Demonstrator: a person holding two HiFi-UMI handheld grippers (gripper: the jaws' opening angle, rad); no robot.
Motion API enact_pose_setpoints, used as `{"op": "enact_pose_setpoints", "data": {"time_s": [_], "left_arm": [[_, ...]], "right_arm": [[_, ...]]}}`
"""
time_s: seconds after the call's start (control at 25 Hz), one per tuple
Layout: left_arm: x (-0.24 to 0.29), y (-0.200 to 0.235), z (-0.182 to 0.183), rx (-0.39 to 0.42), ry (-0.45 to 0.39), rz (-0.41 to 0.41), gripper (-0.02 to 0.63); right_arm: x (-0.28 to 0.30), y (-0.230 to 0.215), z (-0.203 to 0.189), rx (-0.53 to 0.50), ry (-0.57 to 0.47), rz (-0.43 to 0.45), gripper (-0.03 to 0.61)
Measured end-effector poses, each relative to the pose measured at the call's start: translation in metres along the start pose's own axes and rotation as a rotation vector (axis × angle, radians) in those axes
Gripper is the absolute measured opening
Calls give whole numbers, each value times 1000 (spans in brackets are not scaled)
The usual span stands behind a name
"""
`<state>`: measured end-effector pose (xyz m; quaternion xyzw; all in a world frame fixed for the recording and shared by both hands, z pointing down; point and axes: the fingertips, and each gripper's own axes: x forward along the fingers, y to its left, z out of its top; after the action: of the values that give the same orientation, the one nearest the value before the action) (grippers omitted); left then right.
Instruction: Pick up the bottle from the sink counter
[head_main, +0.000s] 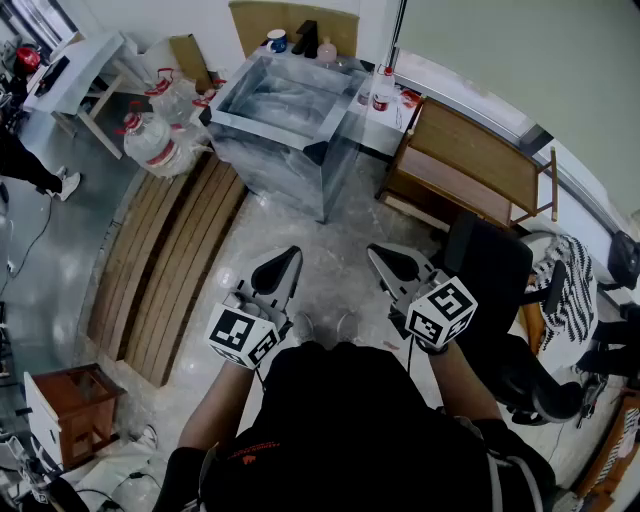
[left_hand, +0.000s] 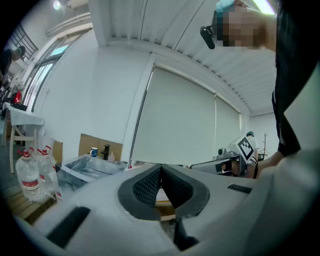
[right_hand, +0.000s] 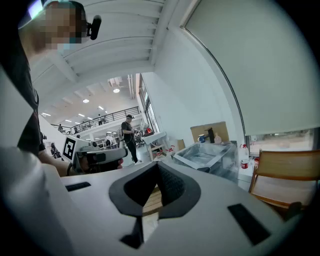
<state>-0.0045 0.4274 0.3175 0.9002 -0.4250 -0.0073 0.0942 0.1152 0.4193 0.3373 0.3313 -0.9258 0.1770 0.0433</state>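
A small clear bottle with a red label (head_main: 381, 92) stands on the white ledge right of the steel sink (head_main: 285, 105); in the right gripper view this bottle (right_hand: 244, 158) shows beside the sink (right_hand: 207, 154). A pink bottle (head_main: 326, 50) stands at the sink's back edge near a black tap (head_main: 305, 38). My left gripper (head_main: 285, 260) and right gripper (head_main: 384, 258) are held side by side over the floor, well short of the sink. Both are shut and hold nothing: the pads meet in the left gripper (left_hand: 161, 171) and in the right gripper (right_hand: 157, 168).
Large water jugs (head_main: 150, 140) stand left of the sink. A wooden chair (head_main: 470, 160) is at its right and a black chair (head_main: 490, 265) beside my right hand. Wooden planks (head_main: 170, 260) lie on the floor at left. A mug (head_main: 277, 40) stands by the tap.
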Motion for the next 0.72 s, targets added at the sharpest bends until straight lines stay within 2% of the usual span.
{"op": "enact_pose_setpoints", "data": {"time_s": [0.72], "left_arm": [[8, 0, -5, -14, 0, 2, 18]], "right_arm": [[2, -9, 3, 38, -12, -3, 5]]}}
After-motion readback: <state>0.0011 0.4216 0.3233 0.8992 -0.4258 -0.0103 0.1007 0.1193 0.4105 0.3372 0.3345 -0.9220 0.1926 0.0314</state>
